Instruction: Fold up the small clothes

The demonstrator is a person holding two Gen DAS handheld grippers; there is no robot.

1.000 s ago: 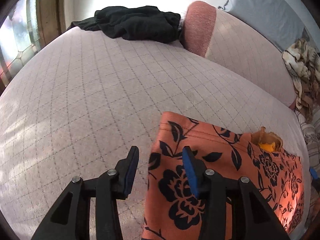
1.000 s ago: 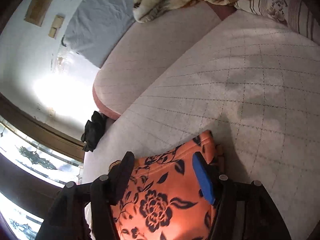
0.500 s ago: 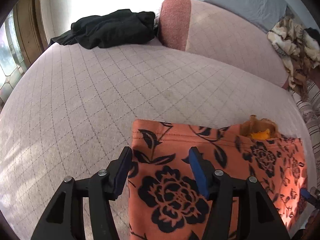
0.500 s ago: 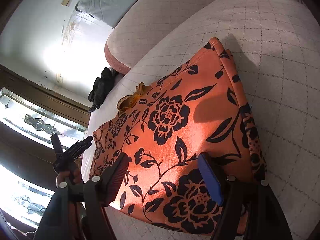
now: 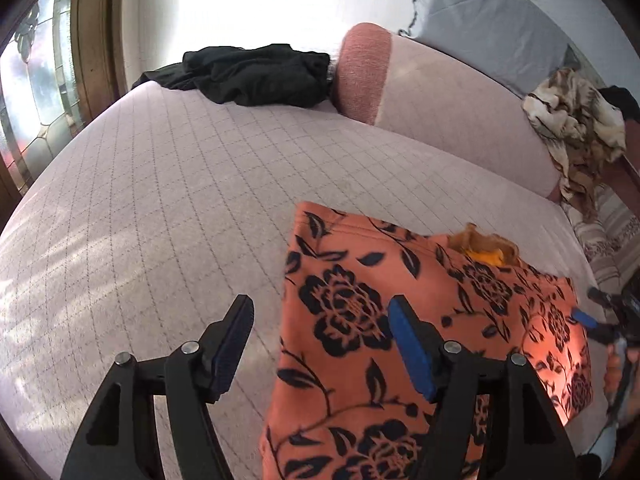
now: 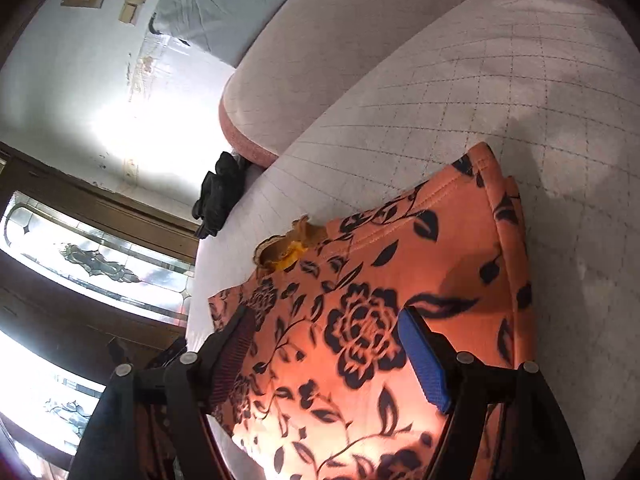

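Bedspread [image 5: 168, 208], pink and quilted, carries the orange floral garment [image 5: 400, 320] lying flat near its front edge. Judging by the doubled hem along its right side in the right wrist view, the garment [image 6: 380, 320] looks folded at least once; further folds or setting it aside seem left. A black garment [image 5: 256, 74] waits unfolded by the bolster [image 5: 362, 72]. Left gripper [image 5: 320, 344] and right gripper [image 6: 324, 352] both hang wide open, holding nothing. Compared with half a second ago, the left gripper has shifted left, straddling the cloth's edge, and the right gripper has drawn closer.
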